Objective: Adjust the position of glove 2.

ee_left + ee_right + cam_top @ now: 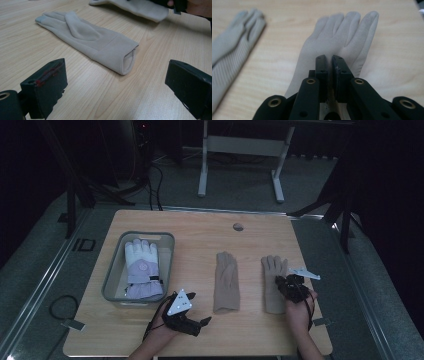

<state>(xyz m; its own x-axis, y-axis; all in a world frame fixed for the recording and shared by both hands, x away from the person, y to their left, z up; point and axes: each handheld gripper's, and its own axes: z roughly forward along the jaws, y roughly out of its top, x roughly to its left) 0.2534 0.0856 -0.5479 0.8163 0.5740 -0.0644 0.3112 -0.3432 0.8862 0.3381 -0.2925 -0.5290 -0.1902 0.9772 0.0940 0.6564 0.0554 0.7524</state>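
We have the right gripper (289, 285) down on the right beige glove (273, 282), its fingers (322, 72) clenched together over the pale knit near the cuff; whether fabric is actually pinched between them we cannot tell. That glove lies flat on the bench (200, 227), fingers pointing away from us, near the right edge. The left beige glove (90, 40) lies well apart beside it, its open cuff facing our left gripper (192, 317), whose fingers (47, 87) stand released and wide just short of it. Both gloves look light, limp and thin, so they should fold and drape once lifted; the doubled cuff hem seems the firmest place to pinch. The grey bin (111, 270) holding a padded ski glove (141, 270) sits at the left, with bare wood between for carrying across.
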